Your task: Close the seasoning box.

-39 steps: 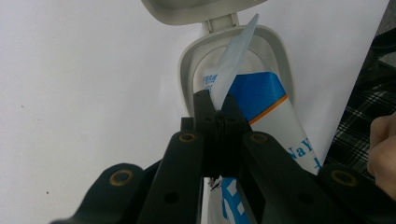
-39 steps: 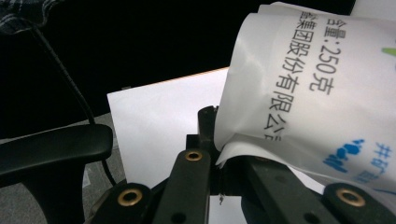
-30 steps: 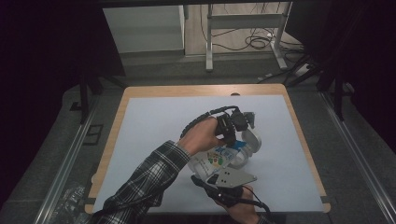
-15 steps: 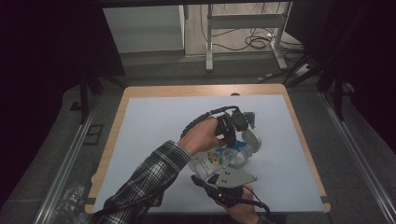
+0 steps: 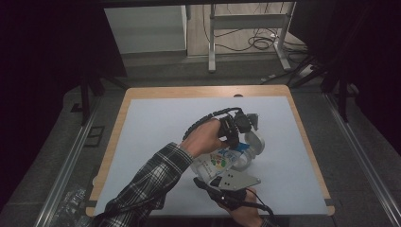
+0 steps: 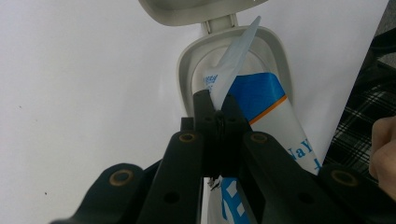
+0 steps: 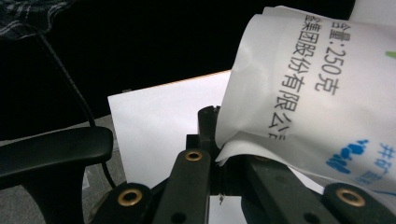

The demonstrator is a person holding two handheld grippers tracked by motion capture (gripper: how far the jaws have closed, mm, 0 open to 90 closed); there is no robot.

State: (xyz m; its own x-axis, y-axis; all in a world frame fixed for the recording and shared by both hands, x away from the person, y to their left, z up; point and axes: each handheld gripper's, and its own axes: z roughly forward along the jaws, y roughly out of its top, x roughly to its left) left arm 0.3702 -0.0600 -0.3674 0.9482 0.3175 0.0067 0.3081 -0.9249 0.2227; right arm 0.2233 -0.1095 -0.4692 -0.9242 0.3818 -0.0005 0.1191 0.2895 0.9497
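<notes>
Both grippers were clamped on the printed plastic bag [image 5: 218, 161]: the left gripper [image 6: 217, 112] pinched its corner inside the open-lidded grey container [image 6: 187, 79], the right gripper [image 7: 219, 140] its near end, at the table's [image 5: 156, 123] near-middle.

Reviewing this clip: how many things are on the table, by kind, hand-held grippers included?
Printed plastic bag: 1
Open-lidded container: 1
Hand-held gripper: 2, left and right, each shut on the bag
Total: 4
</notes>
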